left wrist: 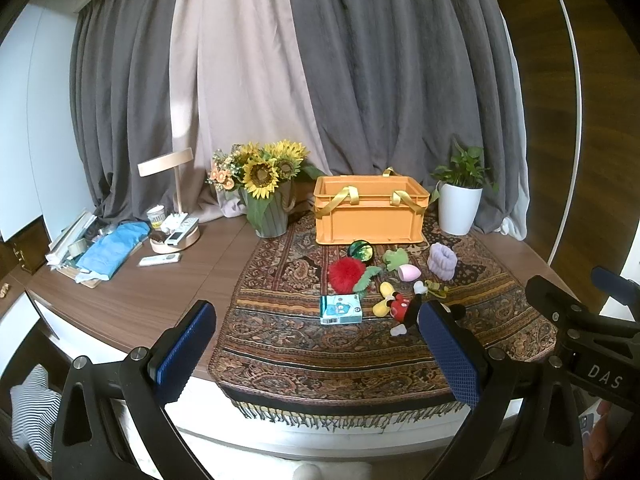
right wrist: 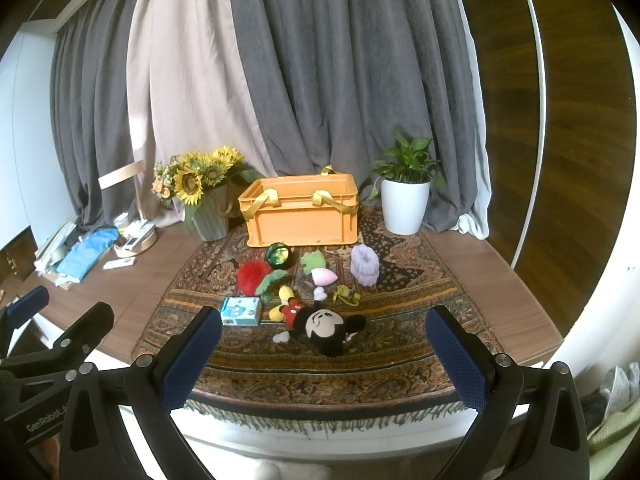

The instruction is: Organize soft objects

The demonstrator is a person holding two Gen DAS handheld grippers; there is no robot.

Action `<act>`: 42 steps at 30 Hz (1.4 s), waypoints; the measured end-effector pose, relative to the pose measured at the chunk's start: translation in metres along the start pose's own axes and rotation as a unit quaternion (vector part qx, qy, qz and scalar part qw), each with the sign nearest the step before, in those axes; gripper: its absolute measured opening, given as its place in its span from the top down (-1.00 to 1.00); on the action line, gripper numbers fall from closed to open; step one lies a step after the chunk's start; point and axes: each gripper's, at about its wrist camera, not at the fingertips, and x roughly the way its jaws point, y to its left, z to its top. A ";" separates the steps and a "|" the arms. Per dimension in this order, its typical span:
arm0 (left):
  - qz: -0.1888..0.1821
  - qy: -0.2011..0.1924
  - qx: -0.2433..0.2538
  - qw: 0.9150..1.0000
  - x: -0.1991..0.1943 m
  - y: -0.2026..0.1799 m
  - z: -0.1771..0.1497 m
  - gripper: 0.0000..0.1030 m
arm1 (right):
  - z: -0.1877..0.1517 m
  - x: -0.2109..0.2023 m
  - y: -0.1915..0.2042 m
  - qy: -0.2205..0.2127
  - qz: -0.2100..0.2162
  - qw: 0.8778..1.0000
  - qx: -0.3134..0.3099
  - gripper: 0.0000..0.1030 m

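Note:
An orange crate (left wrist: 368,212) (right wrist: 302,212) with yellow handles stands at the back of a patterned cloth (left wrist: 360,344) (right wrist: 320,364). In front of it lie soft things: a Mickey plush (right wrist: 316,322) (left wrist: 396,308), a red pompom (left wrist: 346,276) (right wrist: 252,276), a purple scrunchie (left wrist: 442,260) (right wrist: 364,266), a pink sponge (left wrist: 409,272) (right wrist: 324,277), a green plush (left wrist: 395,258) (right wrist: 312,260), a green ball (left wrist: 361,250) (right wrist: 279,255) and a blue box (left wrist: 341,309) (right wrist: 241,311). My left gripper (left wrist: 316,352) and right gripper (right wrist: 326,360) are both open and empty, held before the table's front edge.
A sunflower vase (left wrist: 268,196) (right wrist: 208,204) stands left of the crate, a white potted plant (left wrist: 458,204) (right wrist: 404,200) right of it. A lamp, remotes and a blue cloth (left wrist: 114,250) clutter the table's left. Grey curtains hang behind.

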 end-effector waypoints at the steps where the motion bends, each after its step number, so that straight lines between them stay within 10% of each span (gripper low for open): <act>1: 0.000 0.001 0.000 1.000 0.000 0.000 0.000 -1.00 | 0.000 -0.001 0.000 0.000 0.000 1.000 0.000 -0.99; 42: -0.031 0.062 0.001 0.998 0.077 0.005 -0.016 -1.00 | -0.022 0.063 -0.004 0.065 -0.003 0.997 0.029 -0.99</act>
